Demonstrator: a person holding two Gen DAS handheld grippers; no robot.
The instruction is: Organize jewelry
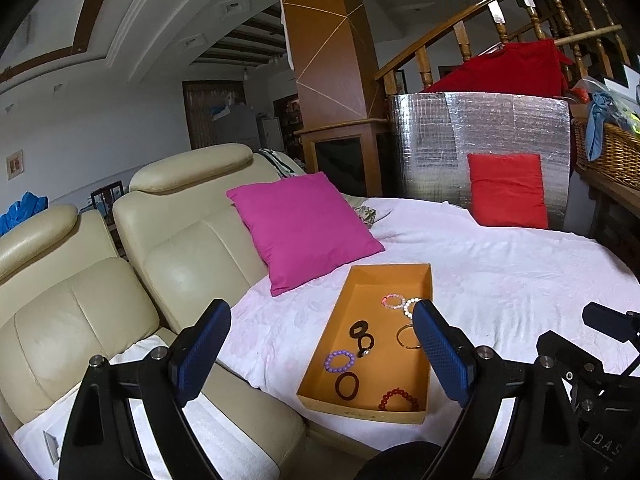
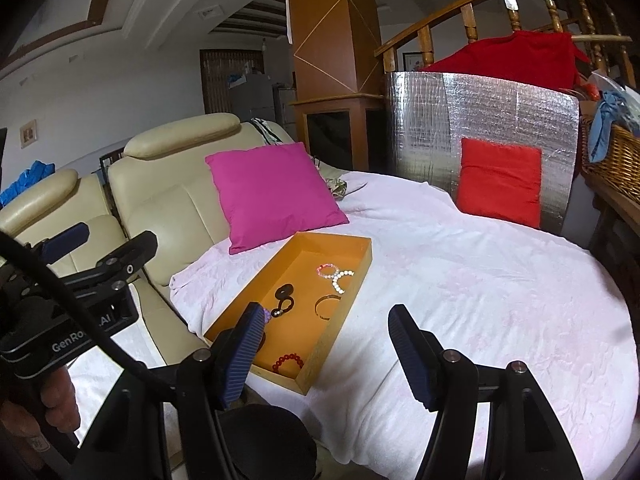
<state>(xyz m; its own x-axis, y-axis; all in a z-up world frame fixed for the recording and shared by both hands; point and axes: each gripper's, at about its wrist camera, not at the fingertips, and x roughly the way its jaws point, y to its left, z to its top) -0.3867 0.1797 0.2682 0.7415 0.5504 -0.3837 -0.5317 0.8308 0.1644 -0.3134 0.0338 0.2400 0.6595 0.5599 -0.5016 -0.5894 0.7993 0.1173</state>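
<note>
An orange tray (image 1: 427, 280) (image 2: 320, 360) lies on a white cloth-covered table. In it lie several pieces: a pink bead bracelet (image 1: 393, 301), a white bead bracelet (image 2: 340, 278), a gold bangle (image 1: 407, 337), black rings (image 1: 359, 330), a purple bead bracelet (image 1: 339, 361), a dark hair band (image 1: 346, 386) and a red bead bracelet (image 1: 398, 399) (image 2: 288, 361). My left gripper (image 1: 320, 344) is open and empty, held above the tray's near end. My right gripper (image 2: 326, 344) is open and empty, above the tray's right edge.
A magenta cushion (image 1: 304, 228) leans behind the tray and a red cushion (image 1: 507, 190) stands against a silver foil panel (image 1: 480, 136). A cream leather sofa (image 1: 100, 280) is at the left. A wicker basket (image 1: 612, 152) sits at the right.
</note>
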